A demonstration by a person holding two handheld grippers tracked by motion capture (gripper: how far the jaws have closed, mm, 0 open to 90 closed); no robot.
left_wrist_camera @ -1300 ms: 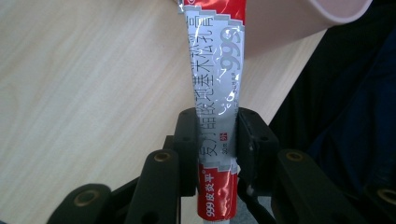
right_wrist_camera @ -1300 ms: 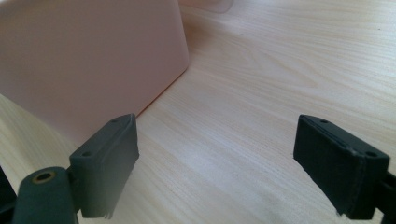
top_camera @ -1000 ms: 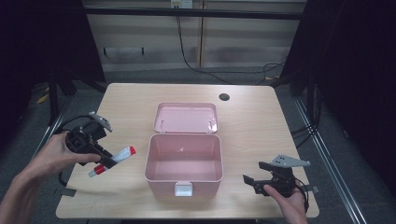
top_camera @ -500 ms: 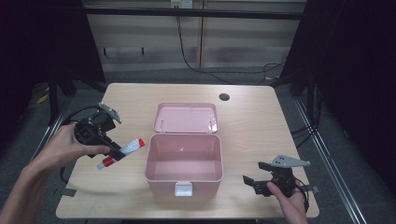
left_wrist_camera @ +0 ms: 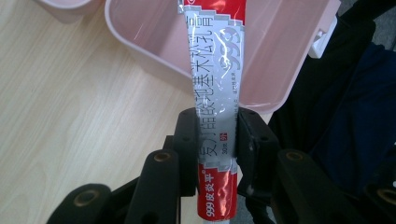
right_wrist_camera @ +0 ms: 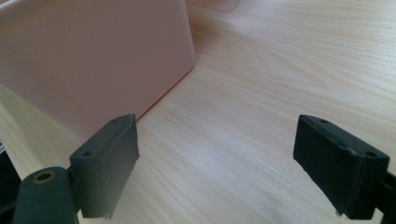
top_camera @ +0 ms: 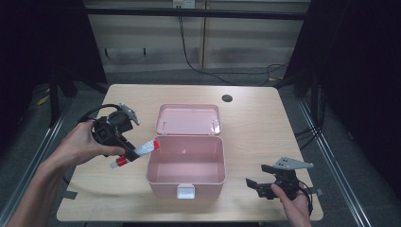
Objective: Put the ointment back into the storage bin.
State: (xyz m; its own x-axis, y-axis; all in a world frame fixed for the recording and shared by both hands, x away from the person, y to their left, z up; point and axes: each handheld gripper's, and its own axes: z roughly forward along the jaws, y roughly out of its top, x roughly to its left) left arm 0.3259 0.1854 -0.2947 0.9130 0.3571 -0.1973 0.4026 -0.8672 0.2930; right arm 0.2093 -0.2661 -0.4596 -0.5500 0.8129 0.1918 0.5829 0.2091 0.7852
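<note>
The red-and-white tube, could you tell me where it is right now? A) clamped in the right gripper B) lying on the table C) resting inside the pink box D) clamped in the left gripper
D: the left gripper has both jaws shut on the tube, held near the pink box.

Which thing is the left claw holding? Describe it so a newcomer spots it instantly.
Start at the open pink box mid-table. At its left rim, the left claw grips a slim tube. It is silver-white with red ends and printed characters, the one loose item here.
</note>
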